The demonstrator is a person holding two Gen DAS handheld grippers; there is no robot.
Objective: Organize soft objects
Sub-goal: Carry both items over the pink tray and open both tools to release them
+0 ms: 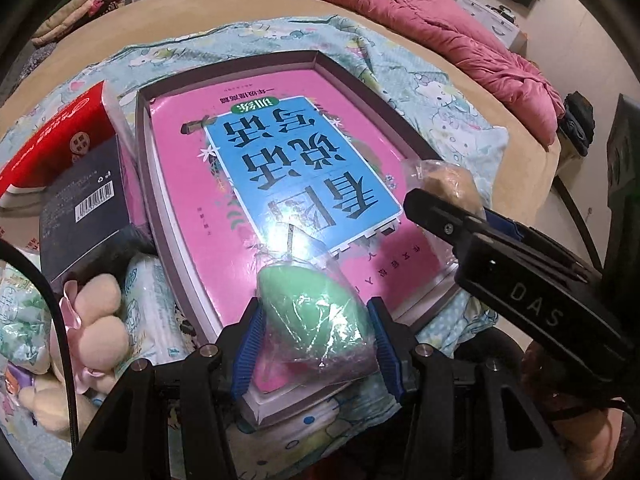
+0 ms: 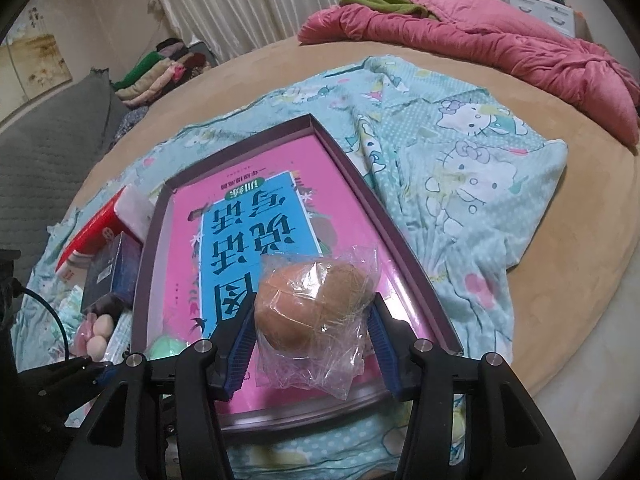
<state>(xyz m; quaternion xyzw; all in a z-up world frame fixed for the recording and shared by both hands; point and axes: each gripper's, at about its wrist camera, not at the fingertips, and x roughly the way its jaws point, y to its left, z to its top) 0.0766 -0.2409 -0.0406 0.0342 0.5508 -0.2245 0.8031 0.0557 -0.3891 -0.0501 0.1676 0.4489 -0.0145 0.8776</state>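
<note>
A green egg-shaped sponge in clear wrap (image 1: 312, 312) sits between the blue pads of my left gripper (image 1: 316, 344), which is shut on it just above the near end of a pink and blue book (image 1: 280, 168). The book lies in a shallow purple-brown box (image 1: 144, 184). My right gripper (image 2: 312, 342) is shut on a tan sponge in a crinkled clear bag (image 2: 312, 304) over the same book (image 2: 256, 240), near the box's right wall (image 2: 400, 240). In the left wrist view the tan sponge (image 1: 448, 182) shows beyond one of the right gripper's fingers (image 1: 440, 216).
Left of the box lie a red carton (image 1: 60, 140), a dark box with a barcode (image 1: 84, 208), a tissue pack (image 1: 148, 300) and a cream plush toy (image 1: 100, 320). All rest on a Hello Kitty sheet (image 2: 460, 168) on a tan bed. A pink quilt (image 2: 500, 40) lies at the back.
</note>
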